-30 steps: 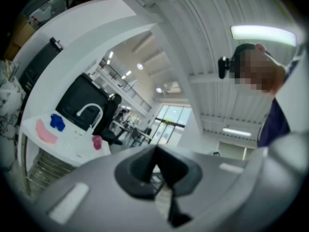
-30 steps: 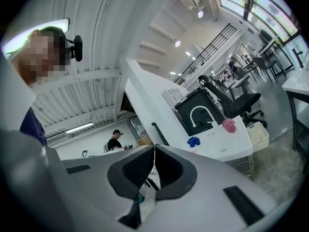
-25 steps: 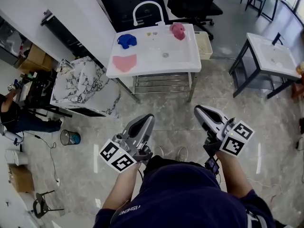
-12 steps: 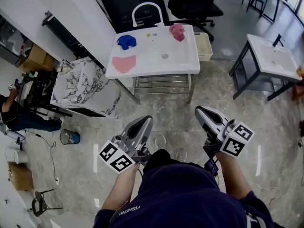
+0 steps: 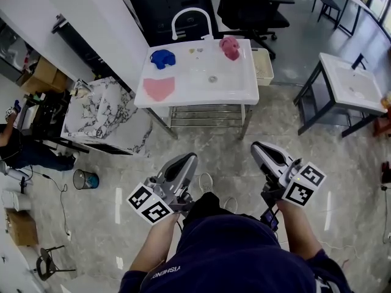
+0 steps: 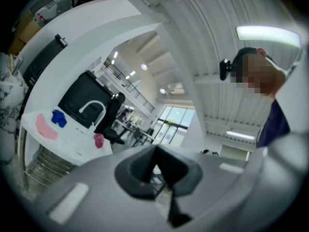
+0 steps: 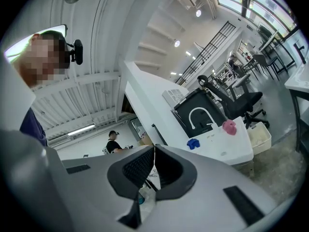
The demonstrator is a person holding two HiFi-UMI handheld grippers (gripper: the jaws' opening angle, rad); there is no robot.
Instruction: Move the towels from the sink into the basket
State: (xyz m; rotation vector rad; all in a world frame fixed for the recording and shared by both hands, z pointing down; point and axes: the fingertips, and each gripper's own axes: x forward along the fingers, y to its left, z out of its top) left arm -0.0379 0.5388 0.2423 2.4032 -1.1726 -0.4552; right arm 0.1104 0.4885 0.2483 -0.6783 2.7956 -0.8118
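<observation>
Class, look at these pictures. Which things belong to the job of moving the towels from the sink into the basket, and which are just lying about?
Belong to the job:
- blue towel
- flat pink towel
- crumpled pink towel
- sink that they lie on
- basket at its right end

Just lying about:
- marble-patterned table
- small bin on the floor
- office chair
- second white table

Bright, even room light leaves pale glare streaks on the polished floor [image 5: 120, 201]; both gripper views bulge fisheye-wise, dark at the corners, with blurred foregrounds.
</observation>
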